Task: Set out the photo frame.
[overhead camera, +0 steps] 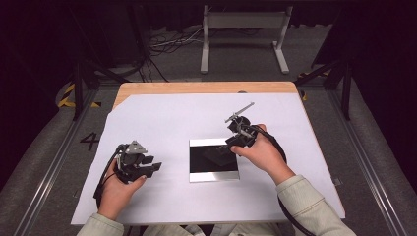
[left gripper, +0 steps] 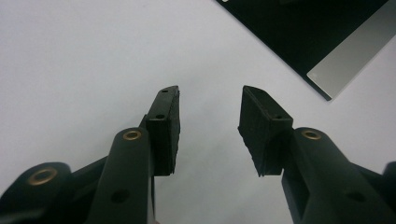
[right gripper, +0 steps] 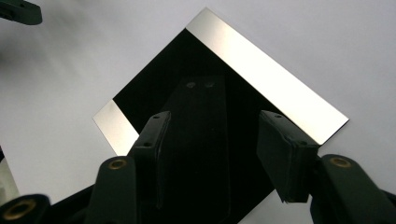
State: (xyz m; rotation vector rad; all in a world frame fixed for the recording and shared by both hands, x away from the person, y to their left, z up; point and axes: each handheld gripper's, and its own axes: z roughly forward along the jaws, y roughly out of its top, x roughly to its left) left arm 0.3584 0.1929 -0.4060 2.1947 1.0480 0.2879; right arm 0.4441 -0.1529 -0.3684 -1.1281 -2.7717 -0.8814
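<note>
One white sheet (overhead camera: 162, 118) covers the wooden table (overhead camera: 196, 87), mirror plate (overhead camera: 214, 160) at centre; left gripper (left gripper: 208, 128) and right gripper (right gripper: 210, 154) both gape, dark cabled floor (overhead camera: 162, 46) beyond.

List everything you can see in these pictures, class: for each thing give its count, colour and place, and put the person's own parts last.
Mirror plate: one, shiny, dark reflection, table centre.
White sheet: one, covering most of the table.
Table: one, light wood, far edge showing.
Stand: one, white, on the floor beyond the table.
Cables: several, floor beyond the table.
Left claw: one, black, open, left of the plate.
Right claw: one, black, open, over the plate.
Sleeves: two, pale, bottom edge.
</note>
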